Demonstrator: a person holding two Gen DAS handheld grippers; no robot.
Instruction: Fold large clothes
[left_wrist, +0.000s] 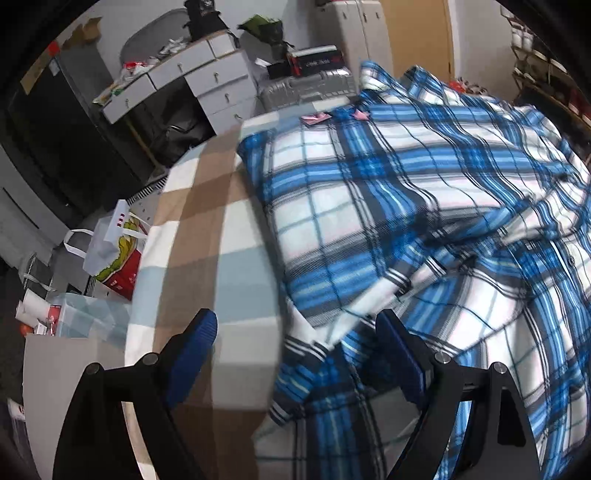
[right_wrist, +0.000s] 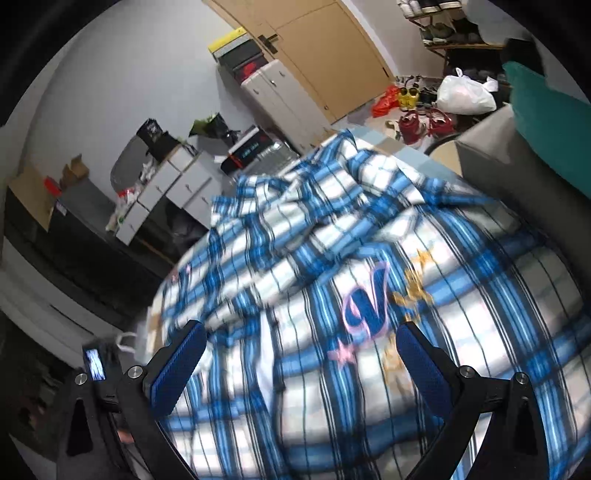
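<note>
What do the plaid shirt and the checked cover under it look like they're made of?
The plaid shirt looks like soft brushed cotton or flannel: matte, with limp rumpled folds, though that is a guess. The checked cover looks like smooth matte woven cloth, lying flat; blur hides its weave.

Room clutter beyond the fingers

Checked brown/white/pale-blue cover (left_wrist: 207, 229) lies under and ahead of left fingers. Far ahead-left: grey drawer unit (left_wrist: 207, 77) w/ clutter on top; silver suitcase (left_wrist: 306, 90) to its right. Left of left fingers, on floor: red-yellow bag (left_wrist: 122, 258). Ahead-right of right fingers: tan door (right_wrist: 332, 59), white plastic bag (right_wrist: 465, 94), red shoes (right_wrist: 424, 123), teal cushion (right_wrist: 546, 122).
</note>
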